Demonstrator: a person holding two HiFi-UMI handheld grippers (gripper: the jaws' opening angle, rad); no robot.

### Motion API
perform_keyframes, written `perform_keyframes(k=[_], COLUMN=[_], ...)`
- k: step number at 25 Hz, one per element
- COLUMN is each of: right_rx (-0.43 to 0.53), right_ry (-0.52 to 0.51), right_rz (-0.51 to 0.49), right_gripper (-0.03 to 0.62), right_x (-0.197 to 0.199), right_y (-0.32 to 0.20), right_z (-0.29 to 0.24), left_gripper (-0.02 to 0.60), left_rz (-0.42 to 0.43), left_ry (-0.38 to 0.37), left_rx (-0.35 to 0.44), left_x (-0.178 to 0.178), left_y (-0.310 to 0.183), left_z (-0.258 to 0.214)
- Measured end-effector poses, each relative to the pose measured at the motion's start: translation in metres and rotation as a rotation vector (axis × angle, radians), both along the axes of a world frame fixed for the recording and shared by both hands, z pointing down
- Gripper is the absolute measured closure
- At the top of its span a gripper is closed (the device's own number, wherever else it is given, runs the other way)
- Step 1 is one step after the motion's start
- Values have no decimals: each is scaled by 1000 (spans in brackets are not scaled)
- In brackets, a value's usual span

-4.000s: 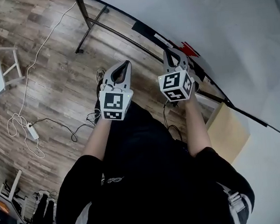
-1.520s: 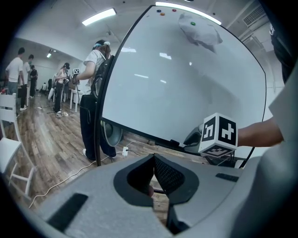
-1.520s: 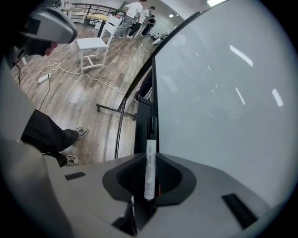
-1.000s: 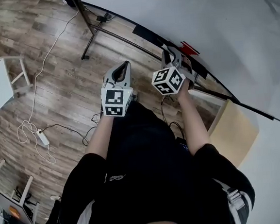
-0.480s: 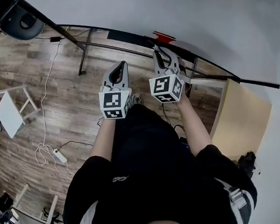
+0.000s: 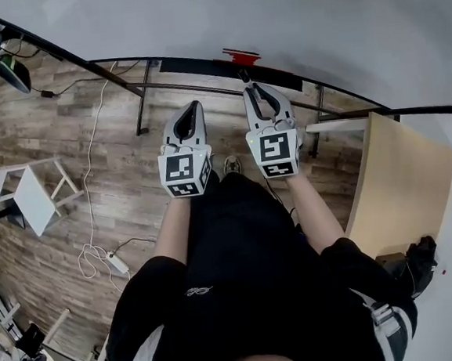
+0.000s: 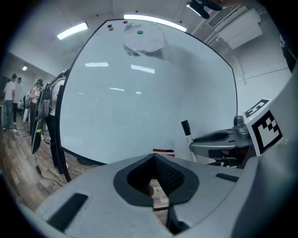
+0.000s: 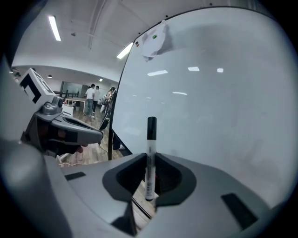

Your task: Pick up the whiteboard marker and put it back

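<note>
Marker (image 8: 151, 139): clamped between jaws of right gripper (image 6: 256, 90), upright, black cap up, long axis crosswise to jaws. Whiteboard (image 8: 209, 116) straight ahead of marker, not touching. Board's bottom ledge (image 6: 200, 63), with red object (image 6: 241, 55) on it, lies ahead of and below gripper tips. Likely next: lower marker, turn its axis level along ledge. Left gripper (image 7: 153, 158): jaws together, nothing held, just beside right gripper, idle.

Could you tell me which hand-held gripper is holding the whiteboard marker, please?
The right hand-held gripper: the whiteboard marker is clamped between its jaws, cap up. The left hand-held gripper is shut on nothing.
</note>
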State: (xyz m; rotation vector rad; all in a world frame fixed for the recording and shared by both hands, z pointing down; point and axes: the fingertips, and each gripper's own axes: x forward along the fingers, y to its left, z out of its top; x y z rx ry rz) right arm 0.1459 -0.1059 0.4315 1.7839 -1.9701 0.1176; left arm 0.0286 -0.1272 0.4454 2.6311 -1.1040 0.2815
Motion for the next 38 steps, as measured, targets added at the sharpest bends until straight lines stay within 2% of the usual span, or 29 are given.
perform_keyframes(k=[7, 15, 19, 29, 34, 38], right_rx=[56, 97, 125, 225, 222, 225], right_ry=[-84, -109, -122, -139, -130, -117], right_rz=[24, 87, 126, 298, 399, 430], right_gripper=[542, 542, 542, 542, 542, 542], right_x=[8, 3, -15, -69, -82, -88], right_y=[28, 49, 56, 92, 127, 151], right_z=[-18, -38, -46, -70, -74, -77], left_gripper=[575, 575, 575, 575, 575, 575], left_rz=[6, 67, 108, 220, 289, 325], left_ry=[-17, 15, 29, 54, 96, 115], left_rx=[32, 59, 67, 94, 89, 76], left_x=[9, 10, -8, -72, -79, -78], left_y=[30, 43, 44, 53, 67, 80], left_z=[-21, -45, -53, -66, -70, -72])
